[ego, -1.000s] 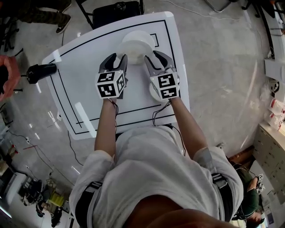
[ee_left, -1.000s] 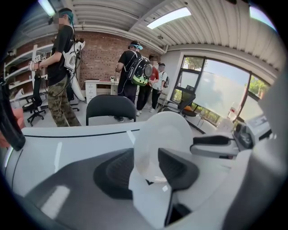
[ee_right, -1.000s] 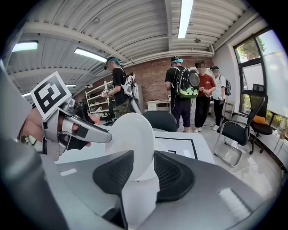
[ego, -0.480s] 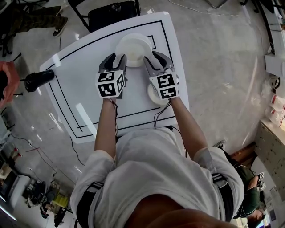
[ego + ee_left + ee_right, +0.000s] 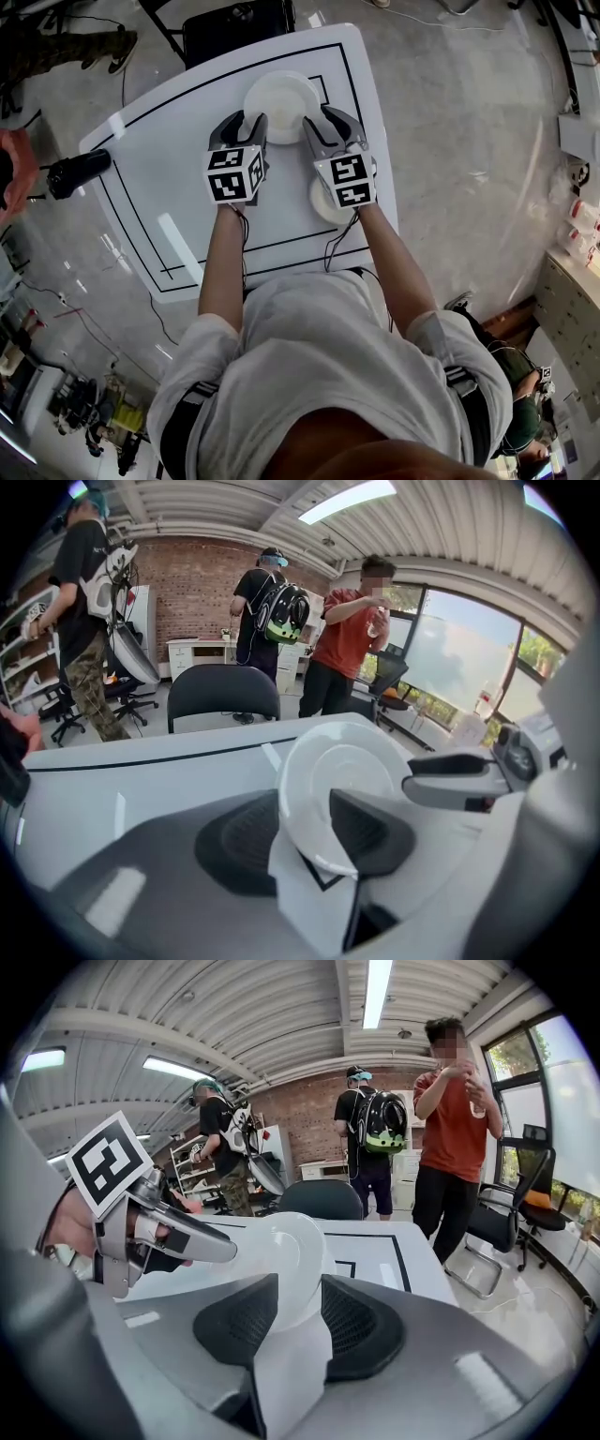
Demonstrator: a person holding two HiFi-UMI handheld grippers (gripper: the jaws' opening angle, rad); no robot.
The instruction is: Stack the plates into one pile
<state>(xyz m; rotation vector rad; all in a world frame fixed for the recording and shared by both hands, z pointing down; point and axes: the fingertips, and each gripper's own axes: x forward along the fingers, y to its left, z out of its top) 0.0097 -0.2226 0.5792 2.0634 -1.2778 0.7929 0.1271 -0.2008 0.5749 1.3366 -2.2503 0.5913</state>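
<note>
Left gripper (image 5: 244,121) hovers over a white table (image 5: 159,159) on glossy floor (image 5: 469,141).

On the white rectangular table (image 5: 150,159), I see the large white round plate (image 5: 281,94) far centre, flanked by my left gripper (image 5: 244,122) and right gripper (image 5: 331,120). A smaller white round plate (image 5: 321,202) lies nearer, under the right one.

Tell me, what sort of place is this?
Probably an open-plan office or lab workspace: a brick wall at the back, office chairs, big windows, and a white table marked with black lines.
</note>
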